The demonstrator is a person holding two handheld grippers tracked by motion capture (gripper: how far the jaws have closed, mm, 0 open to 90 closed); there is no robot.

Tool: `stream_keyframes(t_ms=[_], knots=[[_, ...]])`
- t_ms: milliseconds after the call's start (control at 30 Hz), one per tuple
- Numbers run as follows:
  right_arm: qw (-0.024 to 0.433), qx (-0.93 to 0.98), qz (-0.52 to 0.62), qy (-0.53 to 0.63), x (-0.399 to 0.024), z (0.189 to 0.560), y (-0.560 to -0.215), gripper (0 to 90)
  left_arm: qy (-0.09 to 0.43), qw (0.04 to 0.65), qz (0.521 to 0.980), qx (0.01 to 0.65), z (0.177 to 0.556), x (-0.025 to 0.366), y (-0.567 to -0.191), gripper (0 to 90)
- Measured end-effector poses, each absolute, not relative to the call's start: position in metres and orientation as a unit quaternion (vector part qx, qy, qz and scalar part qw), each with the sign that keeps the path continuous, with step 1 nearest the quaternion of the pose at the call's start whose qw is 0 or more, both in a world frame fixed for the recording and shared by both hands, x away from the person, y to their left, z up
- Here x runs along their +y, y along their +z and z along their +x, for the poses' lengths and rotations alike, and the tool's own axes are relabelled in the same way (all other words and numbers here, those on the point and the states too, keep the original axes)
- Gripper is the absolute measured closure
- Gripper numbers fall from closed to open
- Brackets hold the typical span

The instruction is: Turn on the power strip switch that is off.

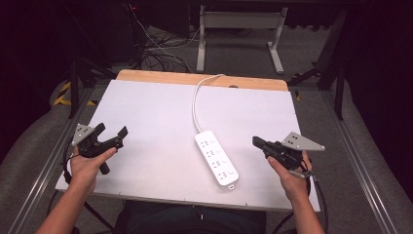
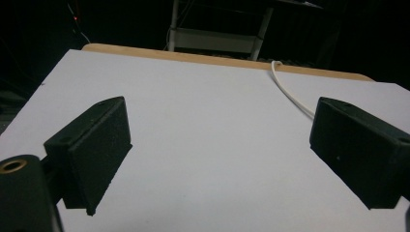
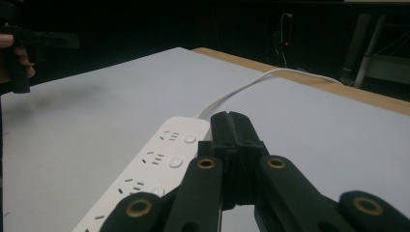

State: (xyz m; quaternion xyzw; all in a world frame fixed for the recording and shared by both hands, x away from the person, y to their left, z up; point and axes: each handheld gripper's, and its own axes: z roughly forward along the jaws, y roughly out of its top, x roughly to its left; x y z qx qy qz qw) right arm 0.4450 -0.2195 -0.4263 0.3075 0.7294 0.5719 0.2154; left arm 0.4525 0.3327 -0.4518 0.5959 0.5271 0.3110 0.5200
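Between both tools — left [image 1: 111, 130] agape, right [image 1: 256, 142] closed — power strip [image 1: 216, 157].

so there's one table [image 1: 146, 112], one white power strip [image 1: 217, 158] with four outlet groups and one cord [image 1: 196, 105], two grippers, left [image 1: 111, 135] and right [image 1: 256, 142], and two hands, left [image 1: 87, 165] and right [image 1: 287, 174].

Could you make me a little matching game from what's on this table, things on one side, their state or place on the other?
Things:
1. left gripper
2. right gripper
3. power strip
4. cord

States or places:
A. jaws pressed together
B. runs off the table's far edge
C. jaws wide apart
D. lies flat between the two grippers

Pairs: 1-C, 2-A, 3-D, 4-B
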Motion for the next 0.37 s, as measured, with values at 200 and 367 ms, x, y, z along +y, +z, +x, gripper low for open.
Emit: stream_keyframes(t_ms=[200,367], knots=[[0.222,0.724,0.314,0.573,-0.2198,0.4463,-0.4269,76.3,0.310,0.520,0.596,0.527,0.4523,0.3328,-0.4518,8.0],[0.228,0.706,0.343,0.576,-0.2213,0.4505,-0.4285,44.5,0.310,0.521,0.596,0.527,0.4524,0.3329,-0.4518,8.0]])
